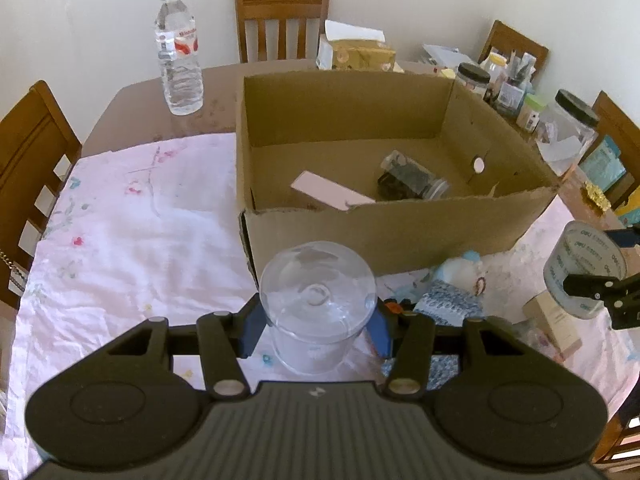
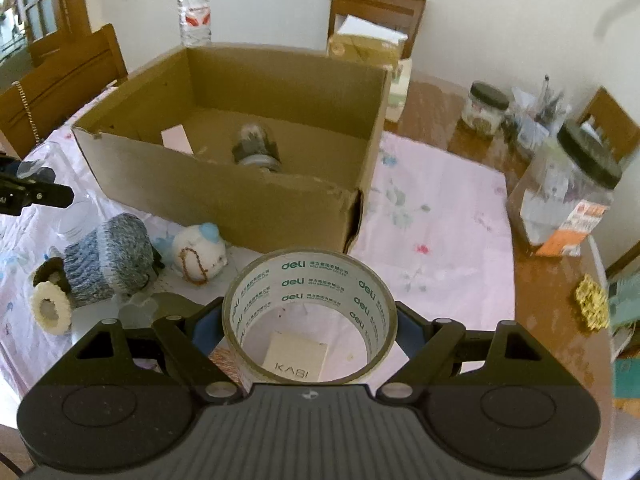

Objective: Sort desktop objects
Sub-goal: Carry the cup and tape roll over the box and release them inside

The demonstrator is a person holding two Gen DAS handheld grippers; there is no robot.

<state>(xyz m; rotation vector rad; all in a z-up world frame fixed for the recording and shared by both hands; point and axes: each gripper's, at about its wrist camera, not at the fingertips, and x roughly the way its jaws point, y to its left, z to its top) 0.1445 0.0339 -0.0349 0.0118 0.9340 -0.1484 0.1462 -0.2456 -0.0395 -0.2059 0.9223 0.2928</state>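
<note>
The left gripper (image 1: 317,322) has its blue pads pressed on both sides of a clear plastic lidded cylindrical container (image 1: 318,304), jaws narrowed to its width. The right gripper (image 2: 310,330) clamps a wide roll of clear packing tape (image 2: 310,316) between widely spread jaws; the core reads "deli" in green. Seen through the roll, below the jaws, lies a small white box (image 2: 296,356) marked "KASI".

Ahead of both jaws stands an open brown cardboard box (image 1: 400,228) holding a pale pink flat box (image 1: 332,194) and a dark-filled glass jar (image 1: 412,178) lying on its side. Left of the right jaws lie a blue-grey knitted item (image 2: 106,260) and a white plush toy (image 2: 200,254). A labelled water bottle (image 1: 179,50) stands beyond the left jaws.
</note>
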